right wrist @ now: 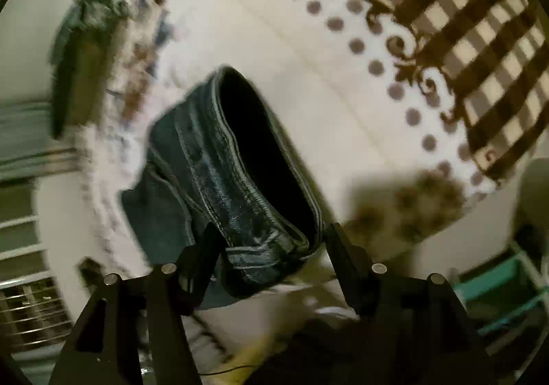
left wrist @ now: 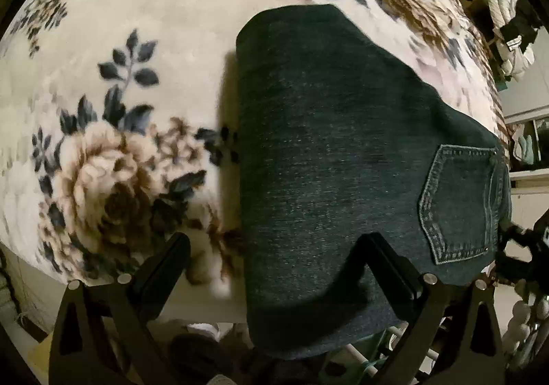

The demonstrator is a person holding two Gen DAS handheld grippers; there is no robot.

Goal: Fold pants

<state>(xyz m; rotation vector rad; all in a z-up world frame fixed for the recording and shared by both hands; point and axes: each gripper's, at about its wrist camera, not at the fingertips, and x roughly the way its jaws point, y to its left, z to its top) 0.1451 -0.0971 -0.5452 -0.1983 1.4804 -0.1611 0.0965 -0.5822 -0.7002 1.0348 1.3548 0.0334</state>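
One pair of dark blue-green denim pants is all there is to fold, and it lies on a cream plush blanket printed with brown roses and slate-blue leaves. In the left wrist view the pants look doubled into a thick oblong, with a single stitched back pocket facing up near the right side. The near end of the denim hangs over the blanket's edge toward the camera, which probably keeps it easy to reach from the bedside.

Two black grippers are in play. The left gripper has its fingers spread wide; one finger sits over the blanket beside the pants and the other over the denim, and nothing is pinched between them. The right gripper is also spread apart, its two fingers flanking the bunched end of the pants, where the stitched bands and a dark opening face the camera. Whether those fingers touch the cloth is hard to tell, as that view is blurred by motion.

I judge that the fold is largely made and the hands are positioned to square up or press the bundle. Beyond the pants in the right view, the blanket shows one brown checked border edged with rows of dots.
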